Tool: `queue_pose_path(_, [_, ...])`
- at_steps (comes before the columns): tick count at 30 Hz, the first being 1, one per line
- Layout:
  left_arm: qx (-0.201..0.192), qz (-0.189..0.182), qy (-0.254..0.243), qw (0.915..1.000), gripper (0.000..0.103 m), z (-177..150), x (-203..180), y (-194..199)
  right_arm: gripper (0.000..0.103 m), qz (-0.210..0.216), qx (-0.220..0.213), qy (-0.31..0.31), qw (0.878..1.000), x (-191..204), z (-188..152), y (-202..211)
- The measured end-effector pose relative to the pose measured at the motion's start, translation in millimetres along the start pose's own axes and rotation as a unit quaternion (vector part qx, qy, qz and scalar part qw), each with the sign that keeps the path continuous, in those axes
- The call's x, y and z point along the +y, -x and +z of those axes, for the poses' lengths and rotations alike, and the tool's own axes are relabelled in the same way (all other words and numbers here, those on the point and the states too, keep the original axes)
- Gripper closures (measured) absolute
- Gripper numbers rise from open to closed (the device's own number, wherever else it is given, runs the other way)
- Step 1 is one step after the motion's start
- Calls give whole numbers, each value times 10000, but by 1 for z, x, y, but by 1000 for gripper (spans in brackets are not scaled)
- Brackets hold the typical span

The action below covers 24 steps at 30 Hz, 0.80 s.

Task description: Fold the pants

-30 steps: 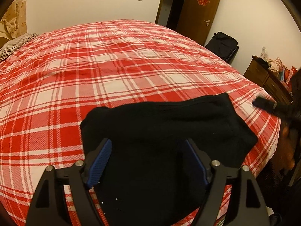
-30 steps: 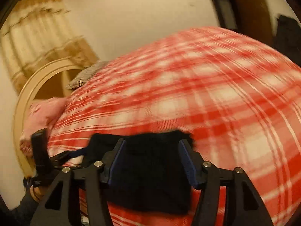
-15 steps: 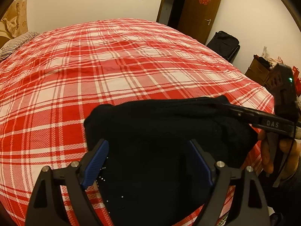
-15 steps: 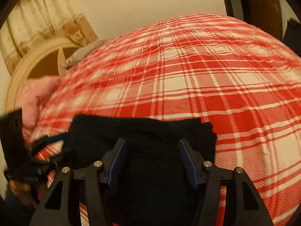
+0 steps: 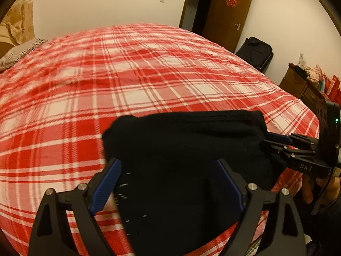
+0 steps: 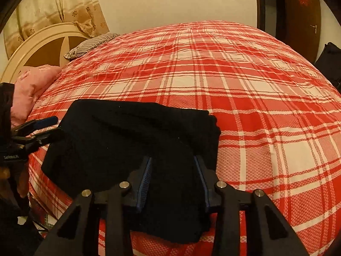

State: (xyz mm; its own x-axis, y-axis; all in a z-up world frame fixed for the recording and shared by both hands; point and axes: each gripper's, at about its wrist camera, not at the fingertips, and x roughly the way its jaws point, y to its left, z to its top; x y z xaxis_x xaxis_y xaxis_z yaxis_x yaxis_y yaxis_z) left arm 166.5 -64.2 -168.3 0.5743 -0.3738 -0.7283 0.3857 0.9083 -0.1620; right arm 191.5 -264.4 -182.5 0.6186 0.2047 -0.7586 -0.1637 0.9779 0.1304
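One pair of black pants (image 5: 187, 149) on one bed with a red plaid cover (image 5: 149, 74). Two claws: left claw (image 5: 168, 183), right claw (image 6: 173, 181). One striped pillow (image 6: 93, 43), one pink pillow (image 6: 32, 87), one brown door (image 5: 228, 12), one black suitcase (image 5: 255, 51).

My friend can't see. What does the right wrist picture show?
Black folded pants lie on a red plaid bed. The right gripper is closing over their near edge, cloth between its blue pads, while the left gripper reaches in from the left side.
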Motion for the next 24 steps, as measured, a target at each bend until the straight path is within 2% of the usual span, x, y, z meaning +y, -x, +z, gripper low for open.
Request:
queue_pose_path(3, [-211, 204, -60, 9996, 9, -2, 9, 14, 62, -61, -103, 28, 9999, 0, 1, -1])
queue_pose_path(6, [-364, 363, -2, 9987, 0, -4, 23, 20, 62, -106, -165, -54, 9998, -3, 8, -7])
queue_pose_path(9, [-208, 430, 226, 9986, 0, -8, 39, 11, 61, -126, -122, -51, 9998, 1, 8, -2])
queue_pose_path(12, [-173, 363, 380, 9985, 0, -14, 49, 6, 58, -245, -176, -254, 9992, -4, 3, 8])
queue_pose_path(13, [-175, 291, 454, 9984, 0, -15, 53, 4, 52, -226, -171, -367, 9989, -8, 0, 11])
queue_pose_path(17, [-105, 62, 691, 9975, 0, -20, 61, -4, 47, -15, -70, -668, 9977, -21, -5, 8])
queue_pose_path(24, [76, 50, 540, 9985, 0, -21, 47, -18, 43, 440, 7, -1202, 9918, -42, -11, -1])
